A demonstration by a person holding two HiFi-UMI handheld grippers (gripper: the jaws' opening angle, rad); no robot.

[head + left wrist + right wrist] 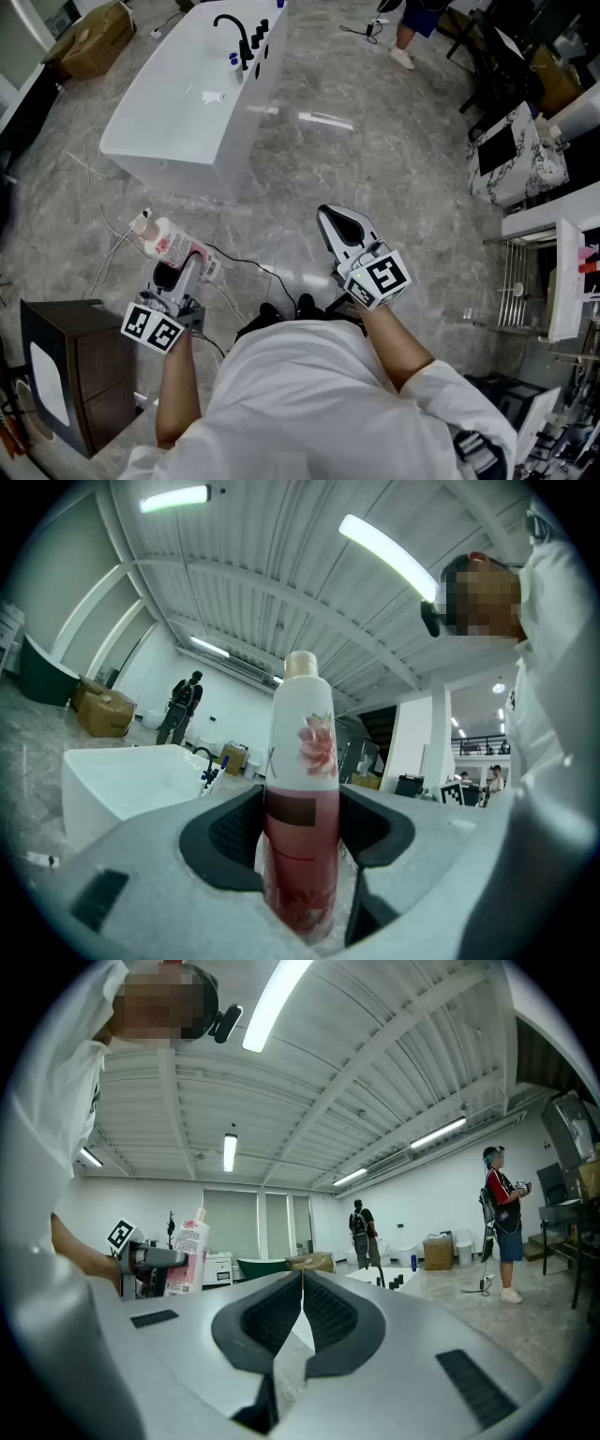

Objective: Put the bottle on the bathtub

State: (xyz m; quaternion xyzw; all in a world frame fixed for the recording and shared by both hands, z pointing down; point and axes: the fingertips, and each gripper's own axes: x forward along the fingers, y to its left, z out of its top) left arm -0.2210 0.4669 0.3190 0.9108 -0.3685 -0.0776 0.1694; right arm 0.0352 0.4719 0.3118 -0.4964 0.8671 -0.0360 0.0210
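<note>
A white and pink bottle (167,242) with a flower print is held in my left gripper (184,264), low at the left of the head view. In the left gripper view the bottle (300,808) stands upright between the two black pads, which press on its sides. My right gripper (343,228) is held beside it at mid-frame with its jaws shut and nothing between them; its own view shows the pads (302,1312) meeting. The white bathtub (157,112) with a black tap (236,36) stands on the floor well ahead, at upper left.
A dark brown cabinet (70,375) stands close at lower left. Cables (244,267) trail on the grey marble floor. Cardboard boxes (92,39) lie beyond the tub. A marbled unit (514,155) and metal racks (525,286) line the right. A person stands far ahead (408,28).
</note>
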